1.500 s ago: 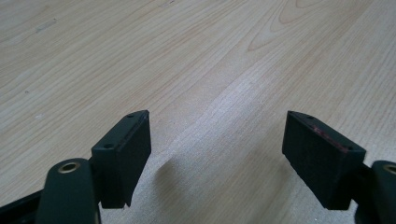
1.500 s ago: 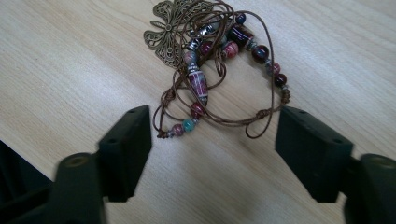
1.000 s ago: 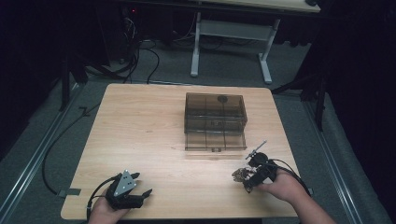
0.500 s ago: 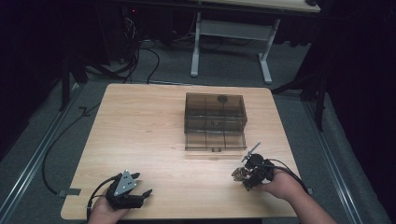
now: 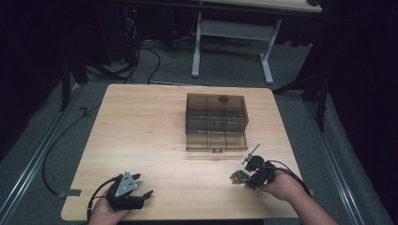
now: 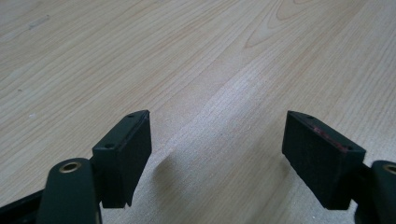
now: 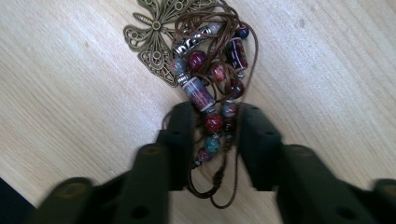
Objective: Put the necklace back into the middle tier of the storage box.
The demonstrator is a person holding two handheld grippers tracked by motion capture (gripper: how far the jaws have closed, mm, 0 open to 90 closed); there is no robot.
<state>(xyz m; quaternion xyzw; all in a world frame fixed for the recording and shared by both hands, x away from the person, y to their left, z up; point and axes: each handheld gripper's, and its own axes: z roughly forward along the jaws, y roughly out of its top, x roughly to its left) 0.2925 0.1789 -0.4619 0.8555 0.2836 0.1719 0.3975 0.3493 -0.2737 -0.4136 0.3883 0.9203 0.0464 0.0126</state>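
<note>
In the right gripper view, a beaded necklace (image 7: 205, 88) is lying bunched on the wood toward the upper middle of the frame, its brown cord looping around red, teal and patterned beads, with a brass butterfly pendant (image 7: 161, 28) spreading out at the top left of the bunch. The right gripper (image 7: 215, 135) is sitting at the lower centre with its two black jaws drawn close on either side of a strand of beads and cord, so it is clenching the necklace, and the cord's tail is curling down below the jaws. In the high view the same gripper (image 5: 240, 177) is showing at the lower right of the frame in the person's right hand (image 5: 281, 186), with the necklace (image 5: 237, 177) just beside its tip on the table (image 5: 141, 131). The left gripper (image 5: 145, 194) is resting at the lower left of that frame, held in the left hand (image 5: 105, 216), well apart from the necklace; in the left gripper view its jaws are standing wide apart over bare wood, gripping nothing. A smoky translucent drawer box (image 5: 216, 115) is standing right of the tabletop's centre, its lowest drawer (image 5: 216, 142) sticking out toward the person. The table is pale grained wood. Around it the room is lying dark, with grey floor, loose black cables (image 5: 141, 56) at the upper left and a white table frame (image 5: 232, 33) at the top of the frame.
</note>
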